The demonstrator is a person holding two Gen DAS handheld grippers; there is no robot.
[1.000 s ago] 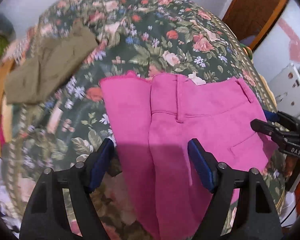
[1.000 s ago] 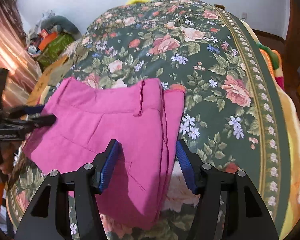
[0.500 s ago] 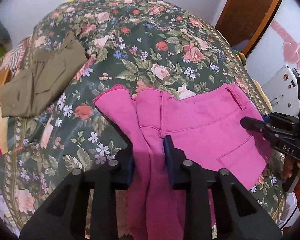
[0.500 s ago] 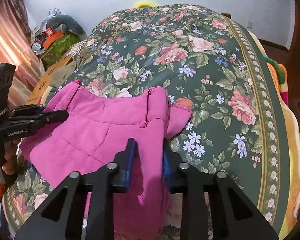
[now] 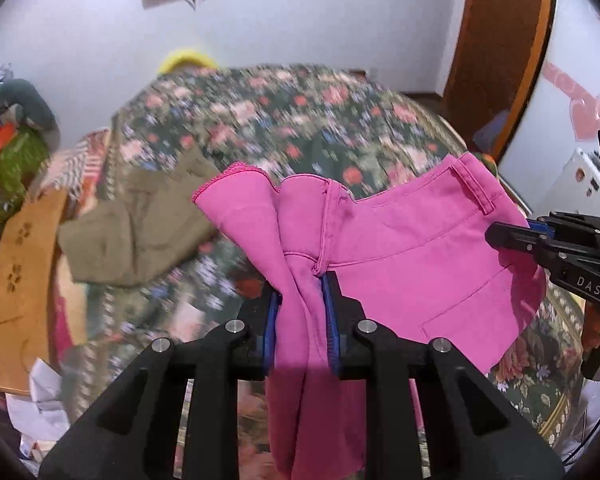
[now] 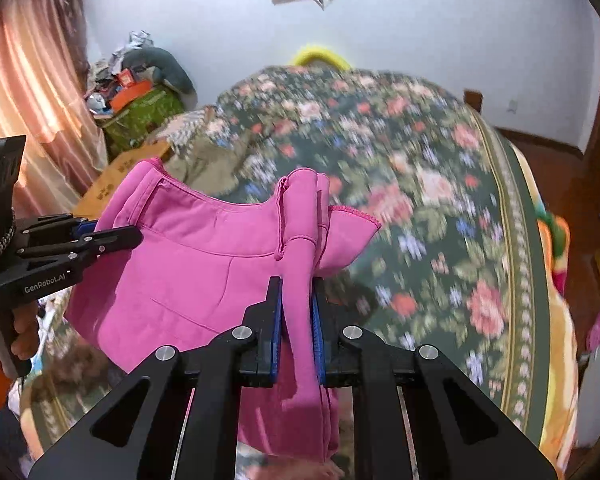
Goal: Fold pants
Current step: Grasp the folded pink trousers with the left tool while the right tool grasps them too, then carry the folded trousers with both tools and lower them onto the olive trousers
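Observation:
The pink pants [image 5: 412,256] hang lifted above the floral bed, stretched between my two grippers. My left gripper [image 5: 302,300] is shut on a bunched edge of the pants. My right gripper [image 6: 296,308] is shut on the opposite bunched edge of the pants [image 6: 204,256]. Each gripper shows in the other's view: the right one [image 5: 512,238] at the right edge, the left one [image 6: 112,236] at the left edge. The lower part of the pants hangs down behind the fingers.
The bed has a dark floral cover [image 5: 300,120]. An olive garment [image 5: 140,220] lies on its left side. A cardboard piece [image 5: 20,288] lies beside it. A pile of bags [image 6: 140,96] and a pink curtain [image 6: 32,92] stand at the left. A wooden door [image 5: 500,48] is on the right.
Both grippers went from open around the pants' edges to shut on them, then lifted the pants off the bed. The views now tilt up towards the wall.

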